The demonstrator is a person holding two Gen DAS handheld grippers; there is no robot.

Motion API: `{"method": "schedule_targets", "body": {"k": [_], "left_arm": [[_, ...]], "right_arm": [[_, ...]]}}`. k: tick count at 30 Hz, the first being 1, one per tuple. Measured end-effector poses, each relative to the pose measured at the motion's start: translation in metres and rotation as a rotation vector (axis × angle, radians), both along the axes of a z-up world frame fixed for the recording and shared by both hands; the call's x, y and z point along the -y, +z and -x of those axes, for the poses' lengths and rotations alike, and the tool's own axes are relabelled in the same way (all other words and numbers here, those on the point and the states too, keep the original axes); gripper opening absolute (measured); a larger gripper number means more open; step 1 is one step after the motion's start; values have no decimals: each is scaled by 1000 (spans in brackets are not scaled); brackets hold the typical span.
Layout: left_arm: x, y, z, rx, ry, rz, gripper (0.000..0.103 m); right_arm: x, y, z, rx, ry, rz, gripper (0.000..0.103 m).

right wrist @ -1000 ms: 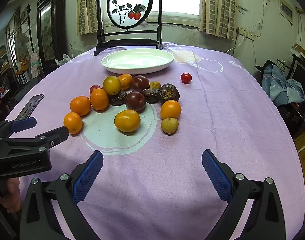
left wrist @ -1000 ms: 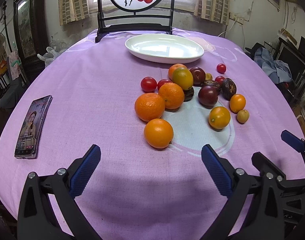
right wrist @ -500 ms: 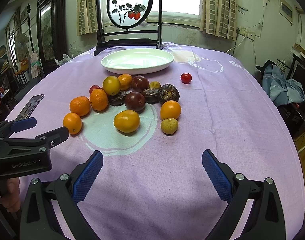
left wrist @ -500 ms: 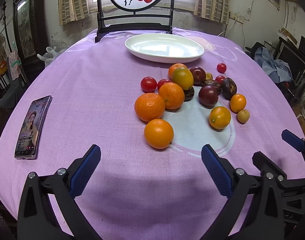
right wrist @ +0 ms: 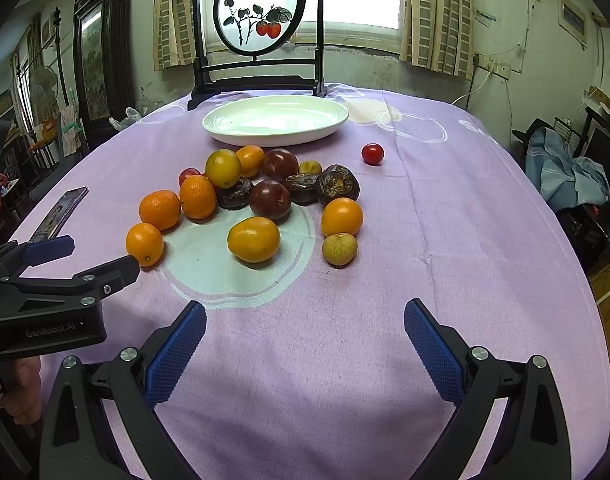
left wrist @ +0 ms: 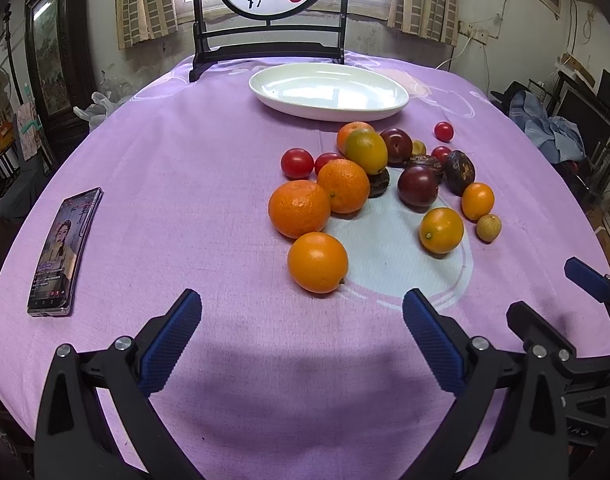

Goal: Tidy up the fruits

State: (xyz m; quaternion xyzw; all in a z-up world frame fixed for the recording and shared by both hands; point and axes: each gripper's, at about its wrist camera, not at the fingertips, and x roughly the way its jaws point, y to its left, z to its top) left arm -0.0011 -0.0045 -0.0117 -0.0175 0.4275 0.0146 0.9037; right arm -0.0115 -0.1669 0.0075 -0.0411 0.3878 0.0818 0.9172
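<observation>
A heap of fruit lies mid-table on the purple cloth: oranges [left wrist: 317,262] [right wrist: 144,244], dark plums [left wrist: 417,186] [right wrist: 270,199], red cherry tomatoes [left wrist: 297,163] and a small tan fruit [right wrist: 339,249]. One tomato [right wrist: 372,153] lies apart at the right. Behind them sits an empty white oval plate [left wrist: 328,91] [right wrist: 275,120]. My left gripper [left wrist: 301,328] hangs open just short of the nearest orange. My right gripper [right wrist: 305,338] is open too, nearer the table's front edge, holding nothing. The left gripper [right wrist: 77,256] shows at the left of the right wrist view.
A phone [left wrist: 63,252] [right wrist: 59,214] with a lit screen lies on the left of the cloth. A framed round persimmon screen [right wrist: 259,12] stands behind the plate. A hand [right wrist: 21,392] holds the left gripper's grip. Clothes [right wrist: 565,172] are piled off the table's right.
</observation>
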Motion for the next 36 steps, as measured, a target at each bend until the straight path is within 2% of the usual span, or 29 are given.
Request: {"method": "schedule_targets", "body": {"k": [13,18,23,24,26,27,28,29,30,31,36], "left_arm": [[-12,-10,-2,-14,10,-21,99],[-31,-23,-15,-72,34,9,99],[-27,-27,-30,-110,-3,21,98],[-24,-28,-35,-121,-13,26,97],[-17,-30,-42,-139,-31,34,82],[-13,-31,-45,-143,-35,19,76],[-9,-31,-47,-129,-39,-7,65],[-6,-31,-48,-120,-46,-15,61],[-3,-30,-49,-113,-61,-7,47],[-2,-29,-48,-105,-88,15,38],[1,-27,-42,-103,-104,-1,38]], "right_arm": [[3,-1,1,-2,-3,-1,99],[7,-5,-1,-15,-1,-21,100],[11,-8,-6,-29,6,-41,100],[12,-8,-6,-31,7,-43,100],[14,-9,-8,-34,3,-47,100],[15,-9,-9,-36,-1,-49,100],[17,-10,-9,-39,-6,-52,100],[18,-10,-9,-41,-9,-52,100],[19,-11,-9,-42,-12,-53,100],[20,-11,-9,-43,-15,-52,100],[19,-10,-12,-52,7,-41,100]]}}
